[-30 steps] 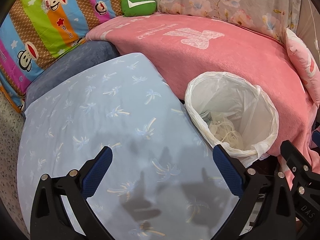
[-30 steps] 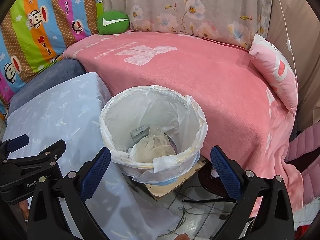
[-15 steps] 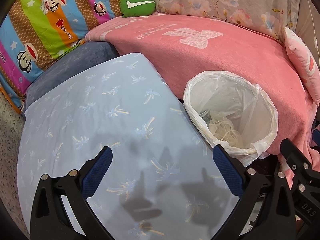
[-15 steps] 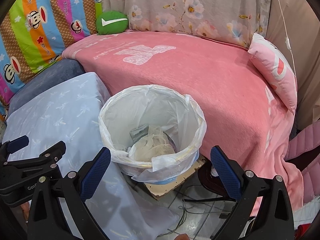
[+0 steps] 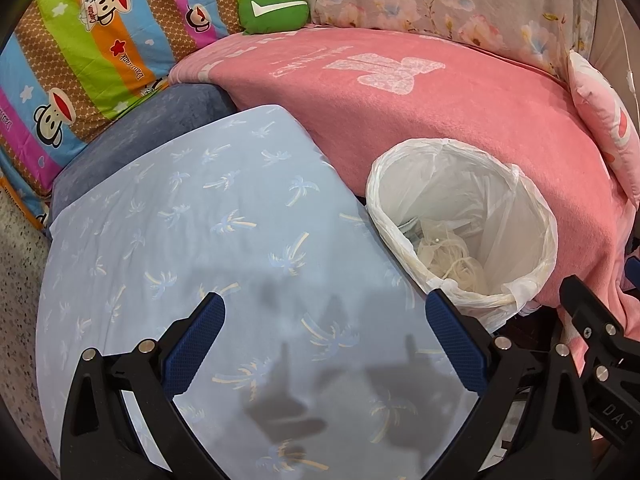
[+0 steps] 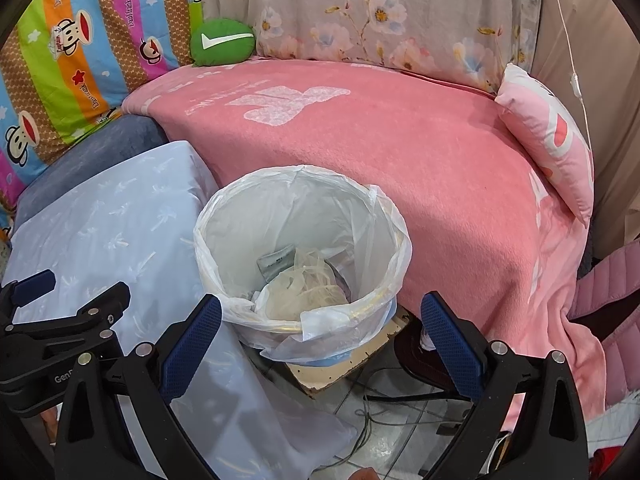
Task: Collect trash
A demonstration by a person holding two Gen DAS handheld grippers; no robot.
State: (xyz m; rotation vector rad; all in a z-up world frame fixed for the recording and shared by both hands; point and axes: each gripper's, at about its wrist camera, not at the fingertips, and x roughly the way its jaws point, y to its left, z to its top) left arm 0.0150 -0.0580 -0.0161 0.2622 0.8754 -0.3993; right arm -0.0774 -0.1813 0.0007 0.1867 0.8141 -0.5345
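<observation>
A round trash bin lined with a white plastic bag (image 6: 372, 208) stands on the floor between the table and the pink sofa; it also shows in the left wrist view (image 5: 532, 216). Inside lie crumpled clear plastic (image 6: 308, 288) and a small grey packet (image 6: 276, 260). My left gripper (image 5: 324, 328) is open and empty above the light blue tablecloth (image 5: 180, 220). My right gripper (image 6: 320, 328) is open and empty, just in front of the bin's near rim. No loose trash shows on the tablecloth.
A pink blanket (image 6: 380, 140) covers the sofa behind the bin. A green cushion (image 6: 222, 42) and a striped monkey-print quilt (image 6: 72, 52) lie at the back left, a pink pillow (image 6: 548, 136) at the right. Cables (image 6: 384, 412) and a board lie on the floor under the bin.
Both views have shifted very slightly; the bin sits a little lower in the frames. Both grippers stay open and empty.
</observation>
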